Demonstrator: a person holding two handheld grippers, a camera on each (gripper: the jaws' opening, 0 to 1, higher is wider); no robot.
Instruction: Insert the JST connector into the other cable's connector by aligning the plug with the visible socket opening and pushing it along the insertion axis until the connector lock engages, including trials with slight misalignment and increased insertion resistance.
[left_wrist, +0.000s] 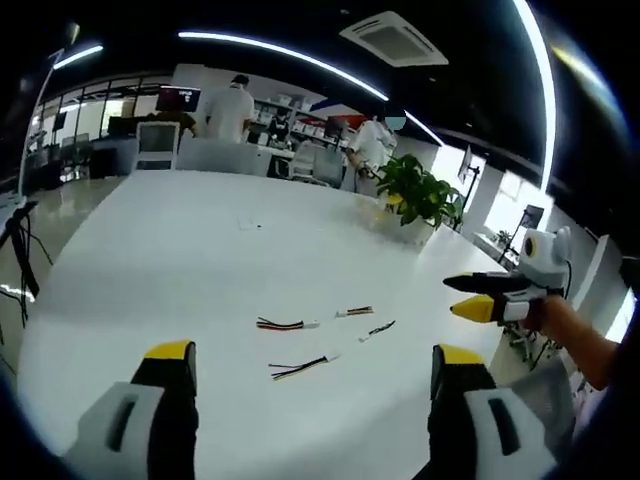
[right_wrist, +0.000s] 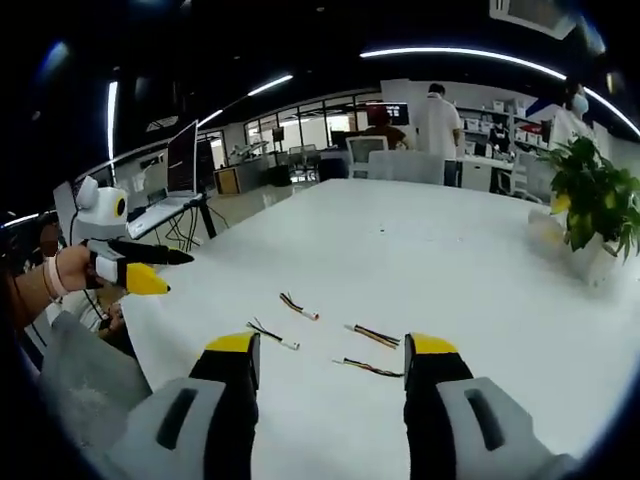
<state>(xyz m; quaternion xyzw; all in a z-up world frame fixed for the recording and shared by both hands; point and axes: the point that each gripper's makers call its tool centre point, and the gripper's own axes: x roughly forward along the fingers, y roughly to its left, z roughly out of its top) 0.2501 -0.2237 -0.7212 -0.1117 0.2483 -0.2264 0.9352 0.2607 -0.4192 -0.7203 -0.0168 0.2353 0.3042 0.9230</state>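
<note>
No writing is legible anywhere — left gripper (left_wrist: 312, 362) and right gripper (right_wrist: 330, 354) both hover wide apart, holding nothing, above four cables (left_wrist: 285, 324) on the white table (left_wrist: 180, 250).

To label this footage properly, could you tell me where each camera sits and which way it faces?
Left gripper view: rides the left hand-held gripper, looking across the table at four cables; the right hand-held gripper and a forearm enter from the right.
Right gripper view: rides the right hand-held gripper, facing the same cables; the left enters from the left.
Shared: table, cables, plant.

Four short cables (left_wrist: 300, 366) apart on table (left_wrist: 150, 260)
</note>
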